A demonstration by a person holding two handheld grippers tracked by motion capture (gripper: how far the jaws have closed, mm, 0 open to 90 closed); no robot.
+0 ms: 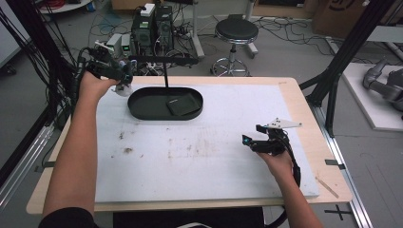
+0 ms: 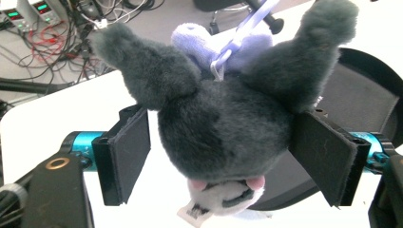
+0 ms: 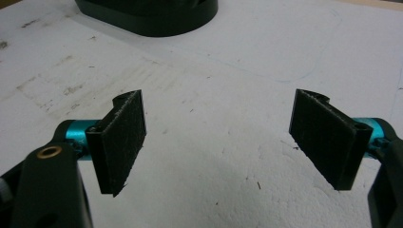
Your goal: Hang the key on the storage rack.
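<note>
Toy: plush toy (image 2: 223, 128) sits between the jaws of the left gripper (image 2: 228, 161), at 11 o'clock on the table (image 1: 304, 102), just beside the left end of the tray (image 1: 142, 110).
Left jaws: partly spread; the right pad (image 2: 323, 156) touches the toy's side or nearly so, the left pad (image 2: 128, 152) stands just clear of it, so nothing is clamped.
Toy make: dark grey fluffy fur, rounded head, two pointed ears at 10 and 2 o'clock, lilac cloth patch and lilac strap (image 2: 242, 33) at 12 o'clock, white face with pink spots and a small printed tag at 6 o'clock.
Pads: flat black rectangles, rough felt-like faces, on teal mounts.
Right gripper (image 3: 218, 142): at 4 o'clock on the table, jaws wide apart, nothing between them.
Mat (image 1: 199, 161): white, grainy, stained brown.
Tray make: black, oval, low rim, a dark flat square (image 1: 183, 105) inside.
</note>
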